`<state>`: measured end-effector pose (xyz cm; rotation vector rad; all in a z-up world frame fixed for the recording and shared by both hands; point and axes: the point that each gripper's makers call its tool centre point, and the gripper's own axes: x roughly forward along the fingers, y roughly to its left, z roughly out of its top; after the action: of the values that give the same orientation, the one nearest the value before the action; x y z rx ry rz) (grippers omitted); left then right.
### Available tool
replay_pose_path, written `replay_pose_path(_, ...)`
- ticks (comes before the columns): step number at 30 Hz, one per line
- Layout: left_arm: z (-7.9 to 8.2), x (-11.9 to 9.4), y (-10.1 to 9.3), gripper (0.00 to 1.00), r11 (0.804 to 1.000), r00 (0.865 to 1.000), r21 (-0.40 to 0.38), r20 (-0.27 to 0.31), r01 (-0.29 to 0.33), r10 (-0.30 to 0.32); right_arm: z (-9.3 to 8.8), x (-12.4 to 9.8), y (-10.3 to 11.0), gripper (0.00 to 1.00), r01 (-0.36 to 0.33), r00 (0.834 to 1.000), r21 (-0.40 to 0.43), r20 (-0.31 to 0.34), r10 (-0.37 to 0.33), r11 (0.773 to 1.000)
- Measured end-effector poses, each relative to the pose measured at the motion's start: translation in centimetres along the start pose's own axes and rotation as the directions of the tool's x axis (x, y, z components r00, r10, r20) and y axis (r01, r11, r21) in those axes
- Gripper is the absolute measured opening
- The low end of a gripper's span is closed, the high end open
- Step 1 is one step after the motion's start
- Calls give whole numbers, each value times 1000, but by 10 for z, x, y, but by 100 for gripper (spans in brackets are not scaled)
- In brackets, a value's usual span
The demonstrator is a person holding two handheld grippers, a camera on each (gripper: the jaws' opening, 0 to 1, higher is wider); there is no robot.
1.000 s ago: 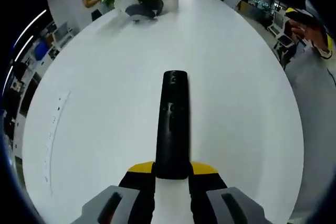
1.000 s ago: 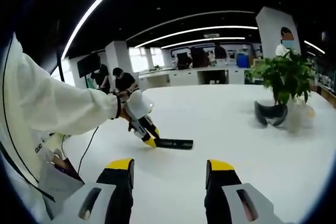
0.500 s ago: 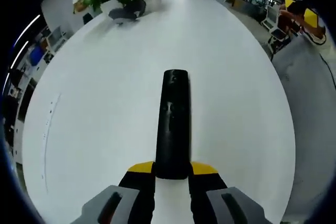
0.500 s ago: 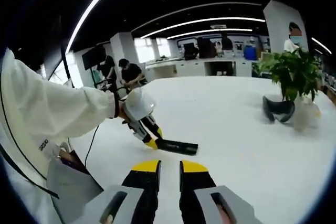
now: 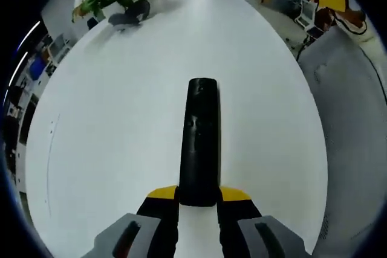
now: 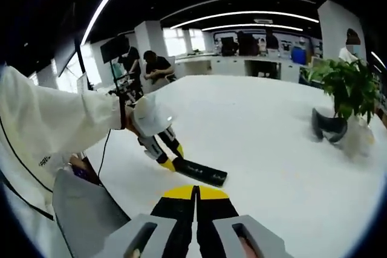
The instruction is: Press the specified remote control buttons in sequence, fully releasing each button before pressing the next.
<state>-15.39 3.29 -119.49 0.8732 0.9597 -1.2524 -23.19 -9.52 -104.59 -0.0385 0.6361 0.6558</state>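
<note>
My left gripper (image 5: 198, 200) clamps the near end of the black remote control (image 5: 198, 140), held out over the white desk (image 5: 109, 119). My right gripper (image 6: 196, 193) hangs nearby above the desk, jaws pressed together on nothing.

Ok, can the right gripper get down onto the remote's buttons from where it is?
Probably yes. The right gripper is shut and empty above the white table, with bare tabletop between it and the remote. The left gripper clamps only the remote's near end, leaving its button face uncovered.
</note>
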Motion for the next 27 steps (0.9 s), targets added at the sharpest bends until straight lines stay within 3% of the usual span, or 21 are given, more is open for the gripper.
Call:
replay_pose_path(10, 0, -1, -35, 23, 1000, 1000, -2, 21, 9, -9, -17, 19, -6, 0, -42, 989, -39, -142, 36, 998)
replay_pose_path(16, 0, -2, -54, 23, 1000, 1000, 6, 16, 8, -8, -42, 31, -7, 0, -68, 965, -45, -255, 54, 997)
replay_pose_path(19, 0, -1, -65, 23, 999, 1000, 30, 0, 21, -21, -48, 35, -7, 0, -74, 958, -30, -279, 63, 997)
replay_pose_path(22, 1, -1, -69, 23, 1000, 1000, 23, -2, 21, -21, -58, 40, -7, 0, -77, 943, -10, -325, 70, 997)
replay_pose_path(23, 1, -1, -72, 23, 1000, 1000, 15, -1, 25, -25, -67, 42, -8, 0, -71, 925, 7, -374, 69, 997)
replay_pose_path(24, 1, -2, -75, 23, 999, 1000, 14, -3, 29, -29, -68, 45, -8, 0, -79, 921, 8, -381, 76, 997)
replay_pose_path(25, 1, -1, -79, 23, 999, 999, 33, -10, 31, -30, -75, 44, -11, 0, -61, 906, 23, -418, 65, 998)
replay_pose_path(27, 1, -1, -84, 23, 999, 999, 37, -20, 26, -25, -78, 49, -9, 0, -79, 898, 37, -431, 87, 996)
